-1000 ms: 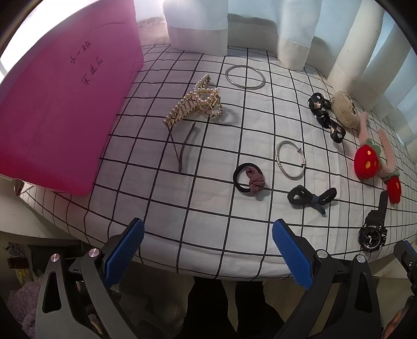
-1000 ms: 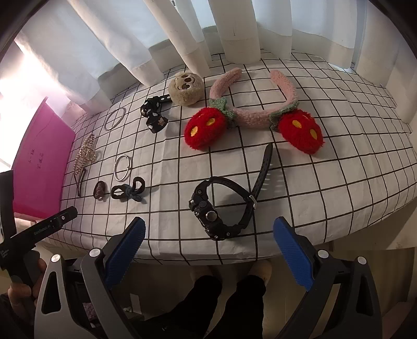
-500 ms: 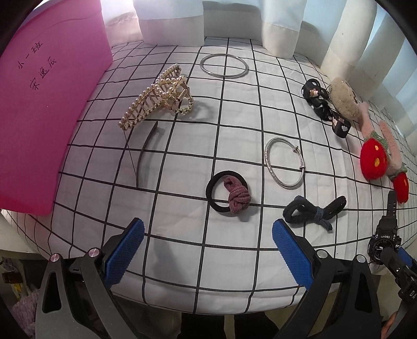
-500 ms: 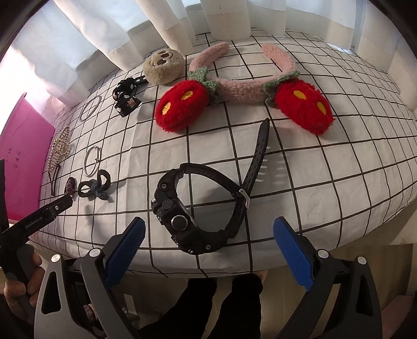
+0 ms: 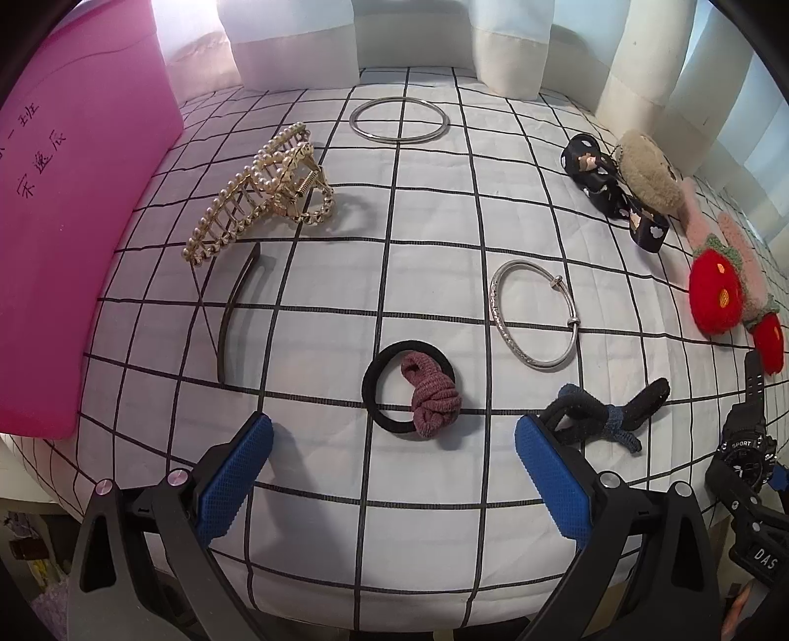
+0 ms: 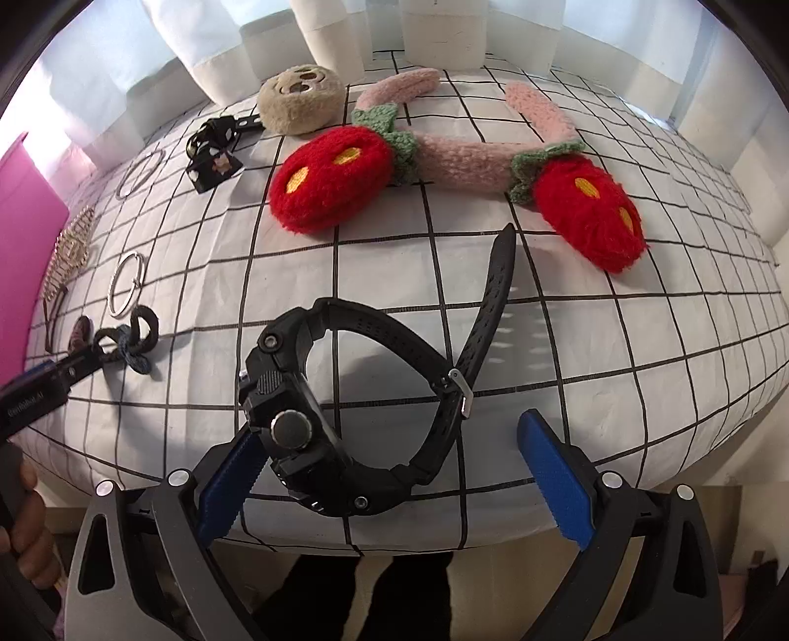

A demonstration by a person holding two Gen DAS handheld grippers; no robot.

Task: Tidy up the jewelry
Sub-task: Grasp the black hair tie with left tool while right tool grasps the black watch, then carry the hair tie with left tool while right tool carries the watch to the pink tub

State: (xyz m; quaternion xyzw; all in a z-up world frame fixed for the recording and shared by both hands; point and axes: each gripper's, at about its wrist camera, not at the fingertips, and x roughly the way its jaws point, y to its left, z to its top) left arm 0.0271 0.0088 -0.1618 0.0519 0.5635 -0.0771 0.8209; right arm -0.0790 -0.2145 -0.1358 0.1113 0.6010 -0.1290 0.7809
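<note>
Where the cloth [image 6: 641, 355] drops away, black watch [image 6: 345, 409] at edge.

Pink folder [image 5: 74, 222] on grid cloth [image 5: 429, 246], curtain [image 5: 296, 44] behind

Your left gripper [image 5: 392, 456]: jaws wide apart, black hair tie with mauve knot [image 5: 412, 389] just ahead between the pads. Dark bow tie [image 5: 609, 407] touches or sits just behind right pad; too close to tell. Bare cloth left of hair tie up to thin dark clip [image 5: 234, 310].

Your right gripper [image 6: 392, 468]: black watch [image 6: 345, 409] fills left half of gap, case against left pad. Right half clear up to strap tail.
</note>
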